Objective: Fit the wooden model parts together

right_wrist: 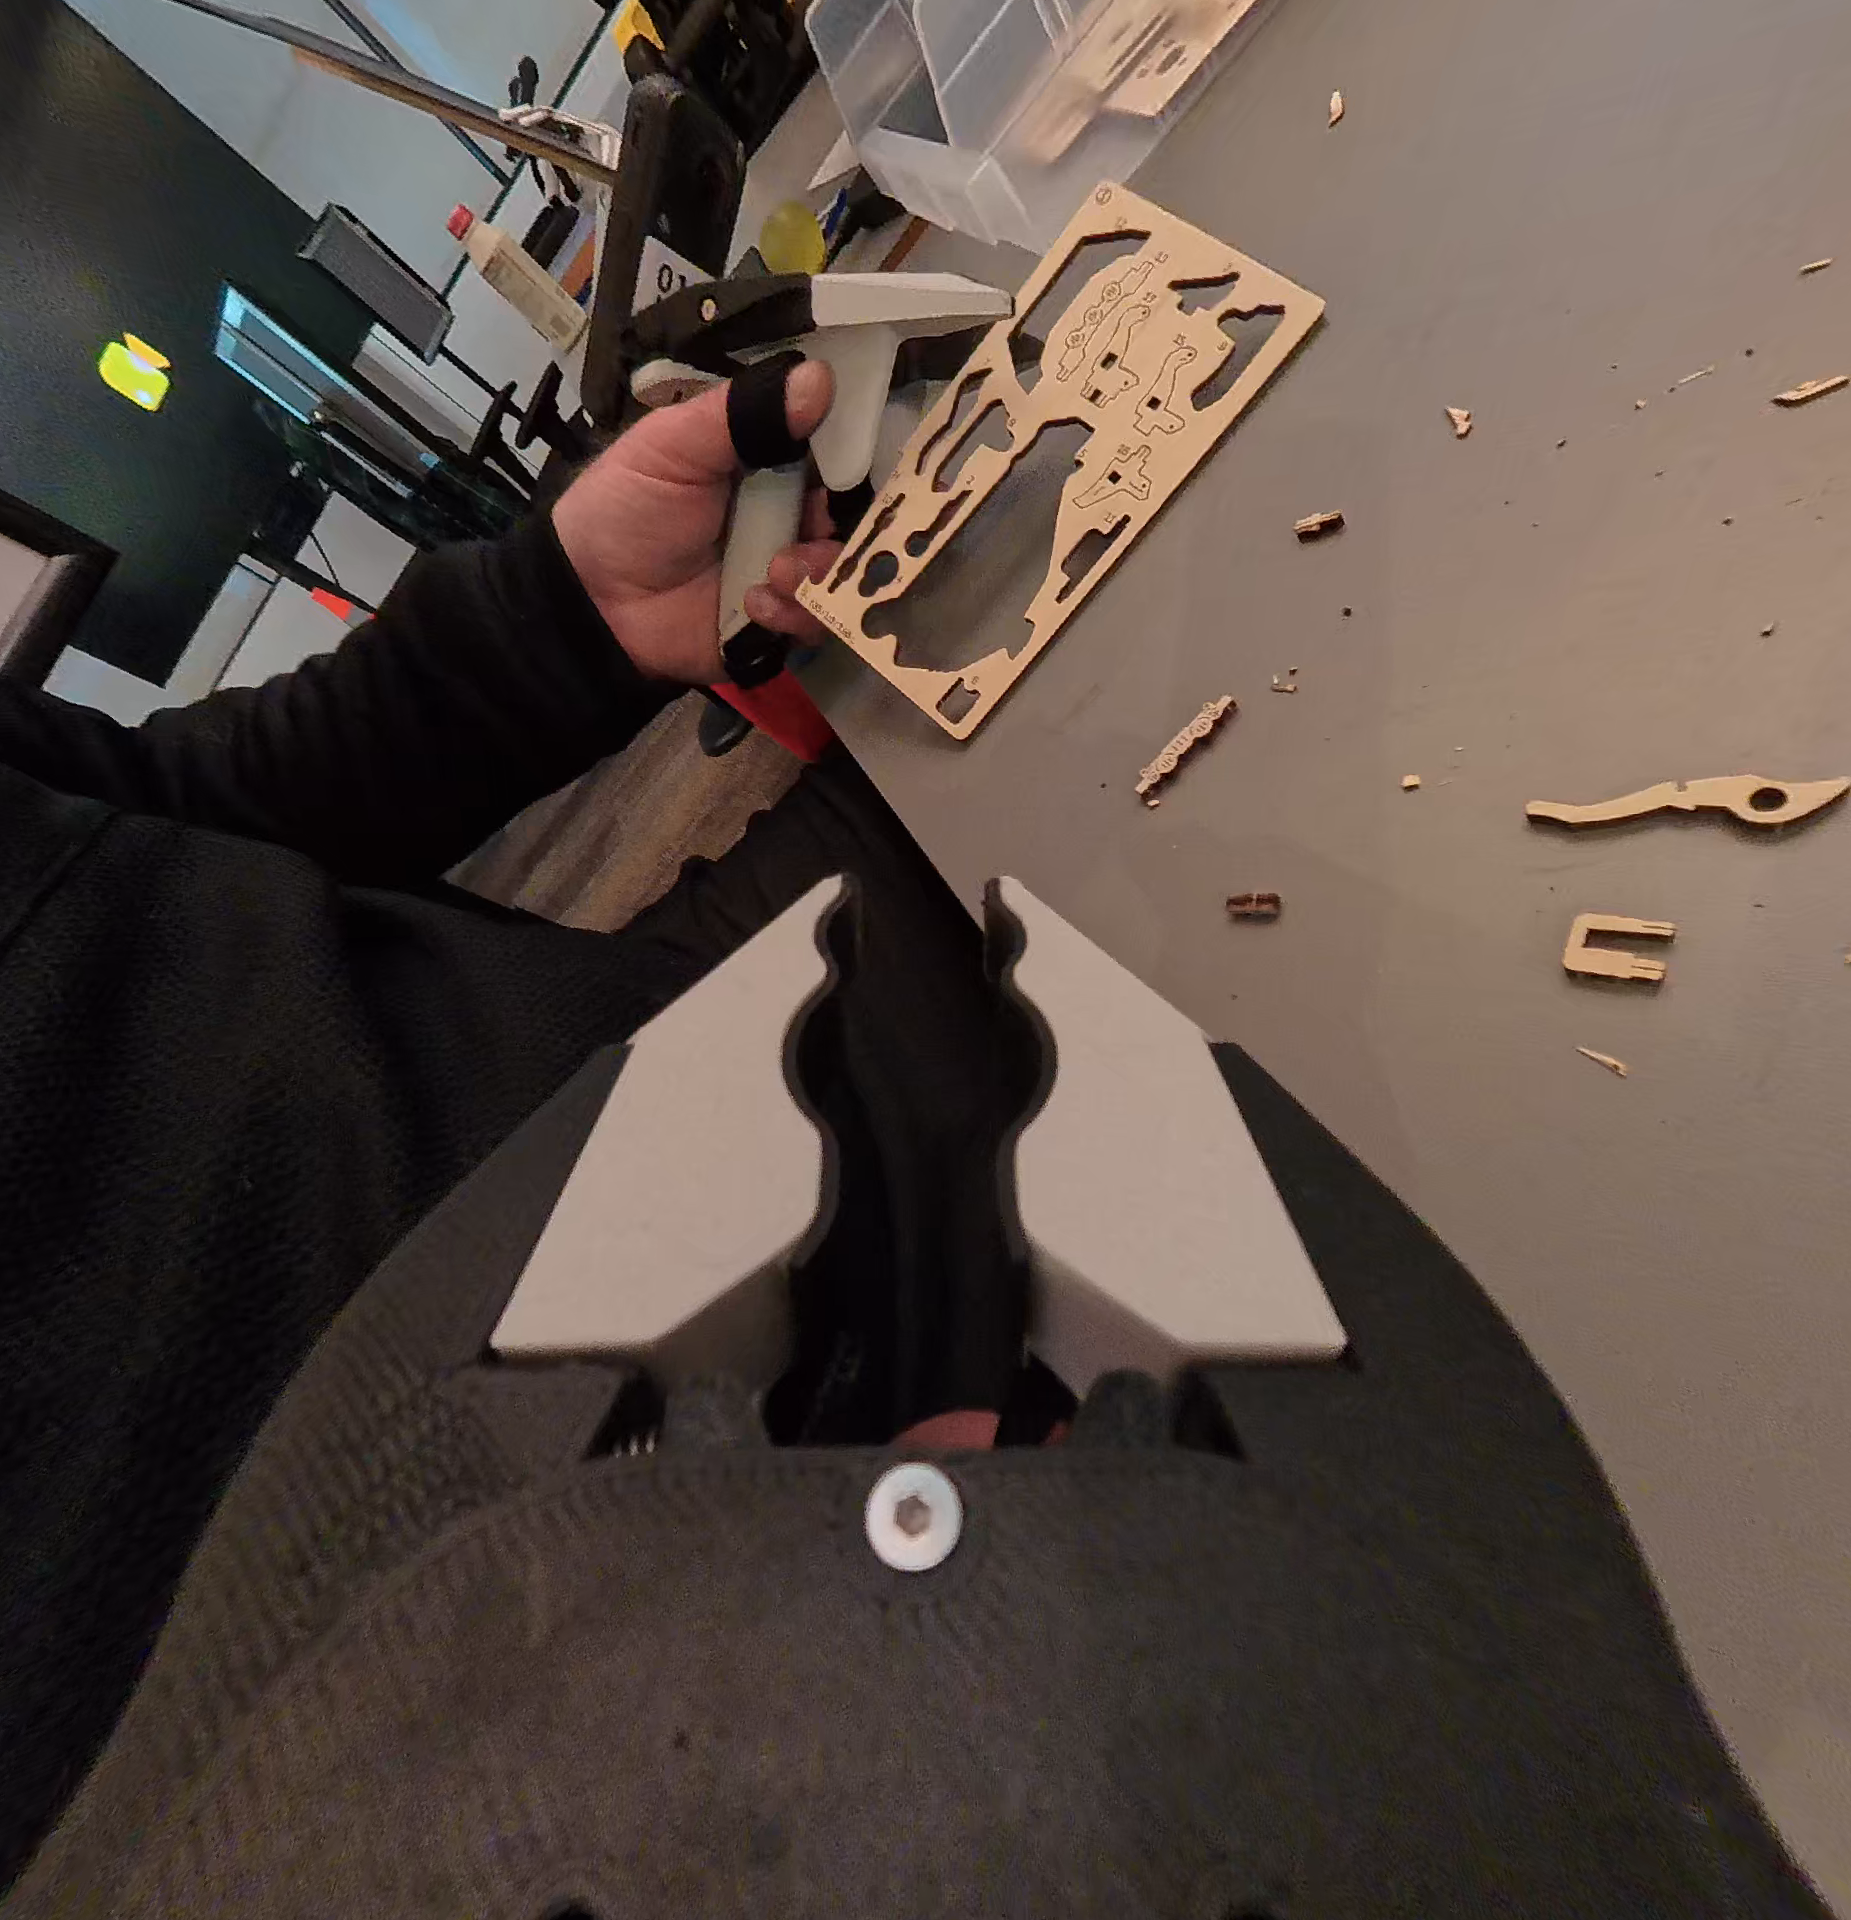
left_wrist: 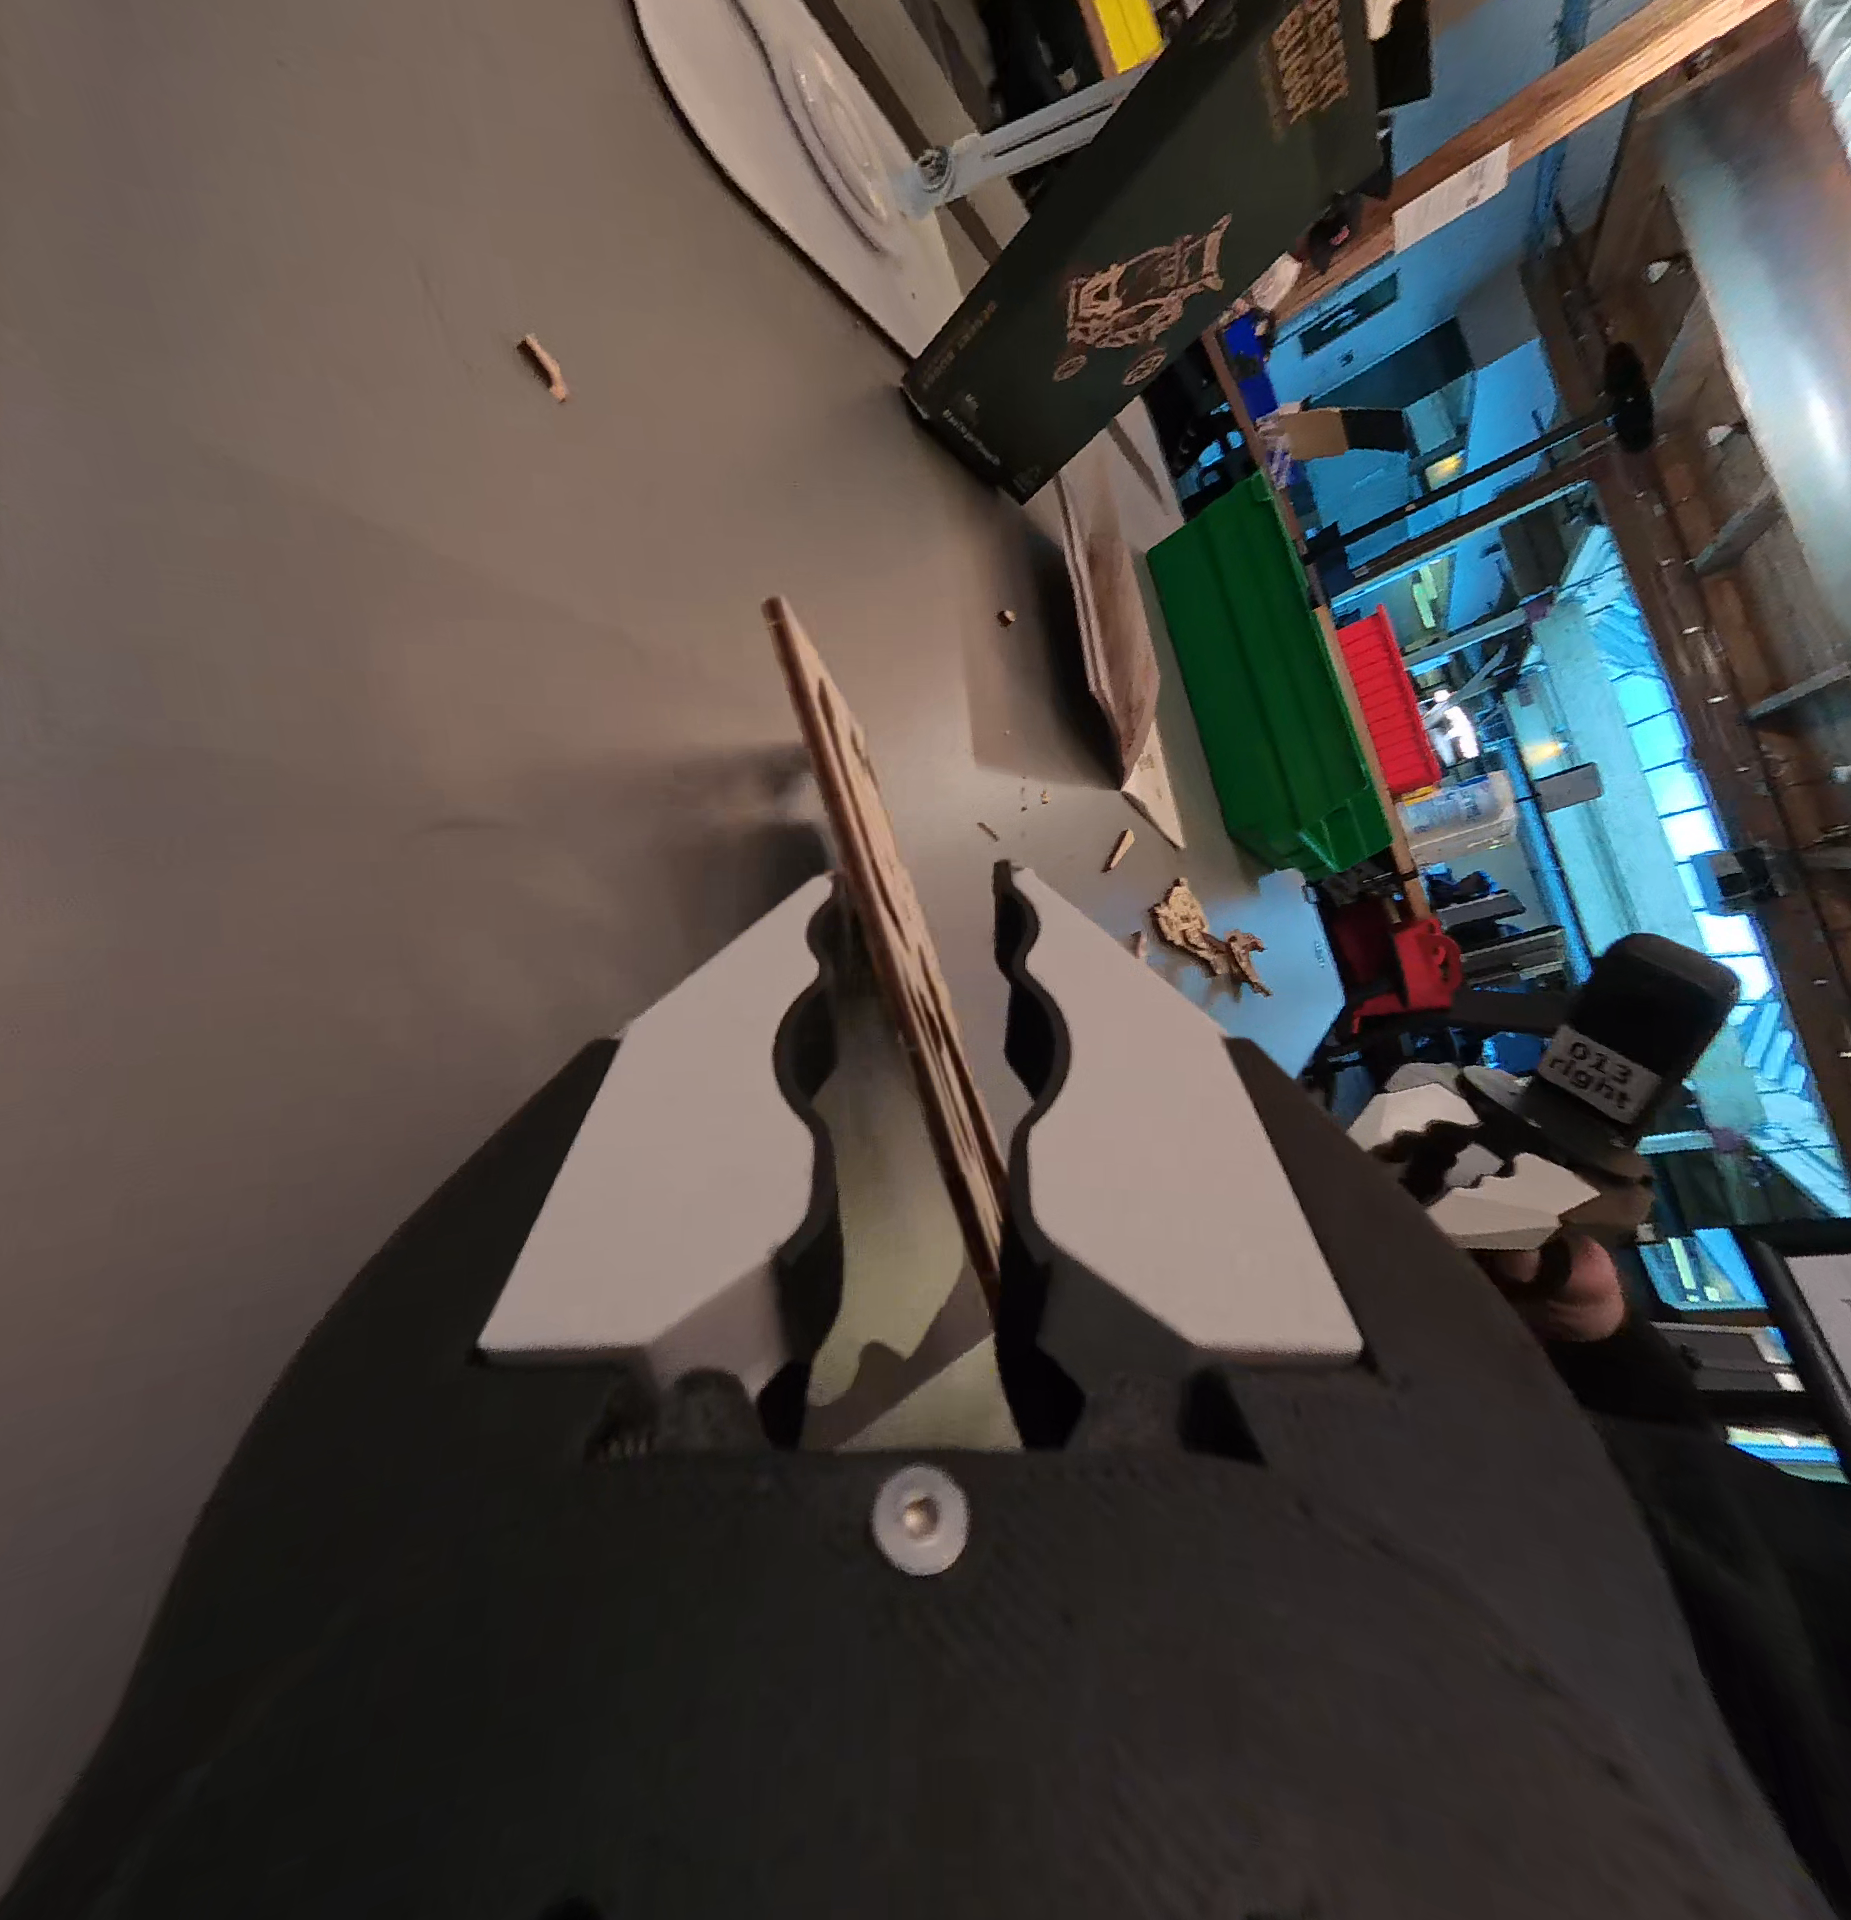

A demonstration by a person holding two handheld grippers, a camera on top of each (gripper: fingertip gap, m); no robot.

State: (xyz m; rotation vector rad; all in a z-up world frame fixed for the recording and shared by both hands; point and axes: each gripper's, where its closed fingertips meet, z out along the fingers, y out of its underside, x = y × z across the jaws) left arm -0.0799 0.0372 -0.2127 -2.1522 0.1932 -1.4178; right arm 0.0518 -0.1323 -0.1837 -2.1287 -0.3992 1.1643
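Observation:
A thin wooden parts sheet (left_wrist: 879, 904) stands edge-on between the fingers of my left gripper (left_wrist: 916, 883). The jaws are apart and the pads do not press on it; it leans across the gap. In the right wrist view the same sheet (right_wrist: 1066, 468), with several cut-out shapes, is tilted over the grey table (right_wrist: 1523, 1143), with the left gripper (right_wrist: 926, 390) at its near edge, fingers spread. My right gripper (right_wrist: 921, 888) is open and empty at the table's edge, over dark clothing. It also shows in the left wrist view (left_wrist: 1492, 1174), in a hand.
Loose wooden parts lie on the table: a long curved piece (right_wrist: 1690, 802), a U-shaped piece (right_wrist: 1617, 951), an ornate strip (right_wrist: 1186, 748), a small assembled cluster (left_wrist: 1207, 940) and chips. A dark green box (left_wrist: 1139, 239), green bin (left_wrist: 1264, 707), white plate (left_wrist: 827, 135) and clear containers (right_wrist: 952, 94) stand farther back. My hands' fingertips stand some 20 cm from each other.

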